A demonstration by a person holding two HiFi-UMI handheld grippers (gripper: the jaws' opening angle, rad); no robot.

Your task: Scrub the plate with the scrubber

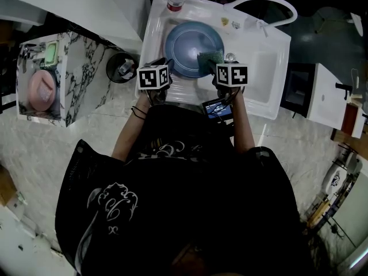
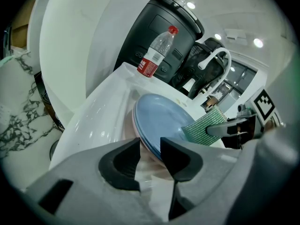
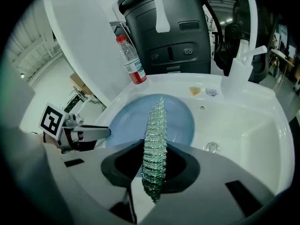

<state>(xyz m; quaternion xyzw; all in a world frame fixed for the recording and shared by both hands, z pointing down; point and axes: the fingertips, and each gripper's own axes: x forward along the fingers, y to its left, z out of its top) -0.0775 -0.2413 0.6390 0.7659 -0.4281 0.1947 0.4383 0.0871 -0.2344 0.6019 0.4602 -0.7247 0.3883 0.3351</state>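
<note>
Your right gripper (image 3: 154,165) had its jaws clamped on the green scrubber (image 3: 155,135), which stood on edge over the blue plate (image 3: 180,121). Your left gripper (image 2: 150,157) pinched the plate's near rim. The plate sat in the white sink (image 1: 270,73), with a water bottle (image 2: 157,50) behind it.

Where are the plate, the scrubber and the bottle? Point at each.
plate (image 1: 185,42), head view, bare blue middle
scrubber (image 3: 155,130), right gripper view, mesh edge
bottle (image 2: 149,67), left gripper view, red label
</note>
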